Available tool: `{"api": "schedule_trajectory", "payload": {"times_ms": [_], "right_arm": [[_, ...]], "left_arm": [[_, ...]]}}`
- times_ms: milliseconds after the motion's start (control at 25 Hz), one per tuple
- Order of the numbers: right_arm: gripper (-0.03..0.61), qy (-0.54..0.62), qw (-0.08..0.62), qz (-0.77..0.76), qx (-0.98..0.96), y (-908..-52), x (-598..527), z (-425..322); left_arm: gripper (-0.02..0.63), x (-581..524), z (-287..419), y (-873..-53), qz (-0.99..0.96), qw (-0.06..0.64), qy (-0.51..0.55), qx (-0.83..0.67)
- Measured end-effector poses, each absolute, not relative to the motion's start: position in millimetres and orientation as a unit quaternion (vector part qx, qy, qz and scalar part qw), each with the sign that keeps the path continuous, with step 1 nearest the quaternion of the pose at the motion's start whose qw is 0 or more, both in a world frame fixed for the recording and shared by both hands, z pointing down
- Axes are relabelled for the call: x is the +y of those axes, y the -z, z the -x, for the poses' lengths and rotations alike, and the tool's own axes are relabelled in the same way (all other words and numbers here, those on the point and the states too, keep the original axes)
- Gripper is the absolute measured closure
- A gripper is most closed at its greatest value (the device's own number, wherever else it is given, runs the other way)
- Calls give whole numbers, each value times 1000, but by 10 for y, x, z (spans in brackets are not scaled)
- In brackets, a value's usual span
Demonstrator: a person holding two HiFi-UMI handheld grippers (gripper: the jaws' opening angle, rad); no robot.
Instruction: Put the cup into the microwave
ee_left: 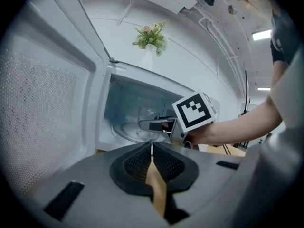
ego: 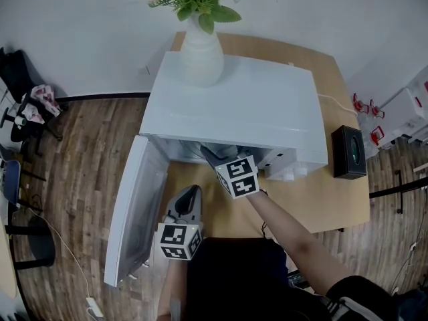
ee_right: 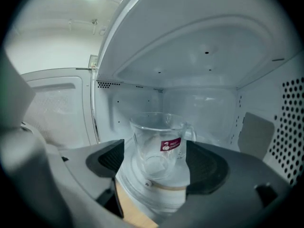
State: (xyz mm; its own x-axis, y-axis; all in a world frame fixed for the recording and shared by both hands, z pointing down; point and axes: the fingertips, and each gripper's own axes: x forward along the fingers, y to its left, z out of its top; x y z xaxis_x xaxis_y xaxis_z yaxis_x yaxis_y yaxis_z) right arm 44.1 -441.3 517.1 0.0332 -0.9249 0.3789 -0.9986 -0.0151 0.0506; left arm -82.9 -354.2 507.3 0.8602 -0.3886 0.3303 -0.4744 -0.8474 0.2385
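Inside the microwave (ee_right: pixel 199 65): the clear glass cup (ee_right: pixel 161 148) stands upright, mouth up, on the glass turntable (ee_right: pixel 175 196), well within the cavity.
Cup to fingers: it sits right between the tips of the right gripper (ee_right: pixel 156 151), dead ahead along them. Its handle is turned towards the right-hand finger, and its red label faces back at the camera.
Right fingers: spread to either side of the cup. A thin gap seems to show at the left pad, while the handle side is too close to call. I judge the cup to be resting on the turntable, not pinched.
Left gripper (ee_left: pixel 151 148): its fingers are pressed together on nothing. It hangs outside the cavity, beside the open door (ego: pixel 137 212), with the cup far ahead of its tips.
Nearer hand: the right, by a long way, reaching in under the microwave's roof.
Coming move, as I judge it: a straight pull back along the fingers' own line, level, so neither pad catches the handle or tips the cup.
Around: the microwave stands on a wooden surface (ego: pixel 321 206), with a white vase (ego: pixel 200 55) of flowers on its top.
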Motion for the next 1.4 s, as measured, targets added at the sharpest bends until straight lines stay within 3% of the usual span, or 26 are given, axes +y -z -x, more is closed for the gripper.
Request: {"api": "schedule_trajectory", "payload": {"times_ms": [1320, 1400], "right_arm": [[218, -190, 103, -713, -668, -5189, -3547, -266], [247, -191, 98, -721, -659, -5183, -3460, -280]], "left_arm": [[600, -3462, 808, -5072, -956, 146, -144, -208], [601, -3455, 798, -5074, -957, 145, -144, -207]]}}
